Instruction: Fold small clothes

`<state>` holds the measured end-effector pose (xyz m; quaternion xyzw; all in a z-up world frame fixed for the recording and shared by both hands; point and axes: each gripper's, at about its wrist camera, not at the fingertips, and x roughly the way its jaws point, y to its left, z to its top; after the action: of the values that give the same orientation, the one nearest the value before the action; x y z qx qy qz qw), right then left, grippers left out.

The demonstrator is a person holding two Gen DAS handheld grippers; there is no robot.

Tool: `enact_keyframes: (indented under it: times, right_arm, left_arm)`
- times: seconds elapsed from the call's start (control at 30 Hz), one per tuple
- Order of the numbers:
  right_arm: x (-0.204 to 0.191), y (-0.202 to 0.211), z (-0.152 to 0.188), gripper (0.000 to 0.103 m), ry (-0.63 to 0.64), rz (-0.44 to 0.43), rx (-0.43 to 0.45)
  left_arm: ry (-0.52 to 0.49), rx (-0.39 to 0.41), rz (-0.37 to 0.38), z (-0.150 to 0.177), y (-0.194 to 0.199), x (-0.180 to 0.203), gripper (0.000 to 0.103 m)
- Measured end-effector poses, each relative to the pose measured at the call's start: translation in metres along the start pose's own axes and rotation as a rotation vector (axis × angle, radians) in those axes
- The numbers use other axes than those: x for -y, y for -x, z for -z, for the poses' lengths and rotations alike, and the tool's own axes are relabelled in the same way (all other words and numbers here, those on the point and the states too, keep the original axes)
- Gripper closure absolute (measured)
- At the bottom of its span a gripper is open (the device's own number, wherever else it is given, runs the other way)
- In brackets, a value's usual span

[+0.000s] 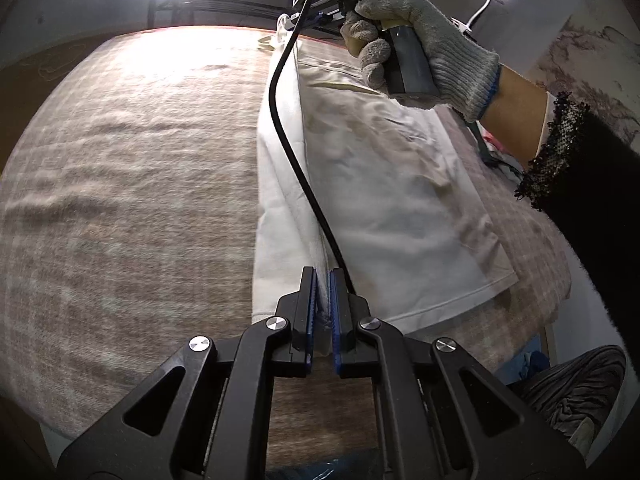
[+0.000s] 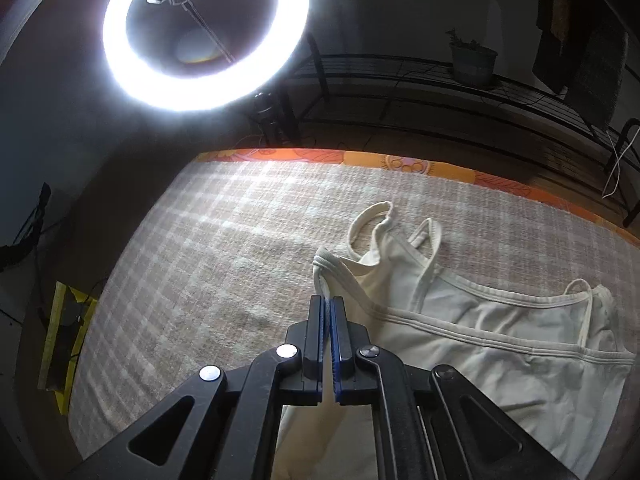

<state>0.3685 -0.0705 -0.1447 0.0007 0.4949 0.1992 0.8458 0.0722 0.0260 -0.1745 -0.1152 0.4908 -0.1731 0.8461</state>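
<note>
A cream-white camisole top lies on the checked blanket, partly folded lengthwise. My left gripper is shut on the raised fold near its hem edge. In the right wrist view the top shows its thin straps and trimmed neckline. My right gripper is shut on the trimmed edge at the armhole, lifted a little off the blanket. The gloved hand holding the right gripper shows in the left wrist view over the far end of the top.
A black cable runs from the right gripper across the top toward my left gripper. A bright ring light stands beyond the blanket's far edge. An orange patterned border marks that edge. A metal rack stands behind.
</note>
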Motion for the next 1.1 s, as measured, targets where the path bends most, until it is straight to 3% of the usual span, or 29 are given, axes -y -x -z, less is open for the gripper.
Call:
enact_keyframes:
  times: [0.43, 0.6, 0.8, 0.83, 0.9, 0.97, 1.1]
  right_arm:
    - [0.087, 0.003, 0.021, 0.103, -0.094, 0.023, 0.007]
    - [0.096, -0.015, 0.026, 0.103, -0.1, 0.045, -0.012]
    - [0.099, -0.028, 0.032, 0.102, -0.086, 0.072, -0.04]
    - [0.1, -0.027, 0.033, 0.099, -0.084, 0.069, -0.041]
    - [0.103, -0.019, 0.035, 0.075, -0.073, 0.079, -0.032]
    - [0.109, -0.004, 0.037, 0.072, -0.073, 0.101, -0.005]
    - [0.125, 0.04, 0.044, 0.065, -0.117, 0.102, 0.045]
  left_arm:
    - [-0.046, -0.099, 0.051, -0.01, -0.044, 0.05, 0.099]
    - [-0.009, -0.121, 0.07, -0.013, -0.058, 0.054, 0.099]
    - [-0.061, -0.147, 0.061, -0.009, -0.07, 0.069, 0.098]
    - [-0.065, -0.144, 0.061, -0.007, -0.069, 0.07, 0.098]
    - [-0.064, -0.15, 0.06, -0.007, -0.066, 0.069, 0.091]
    - [-0.056, -0.153, 0.086, -0.004, -0.064, 0.07, 0.082]
    - [-0.106, -0.143, 0.118, 0.005, -0.045, 0.075, 0.081]
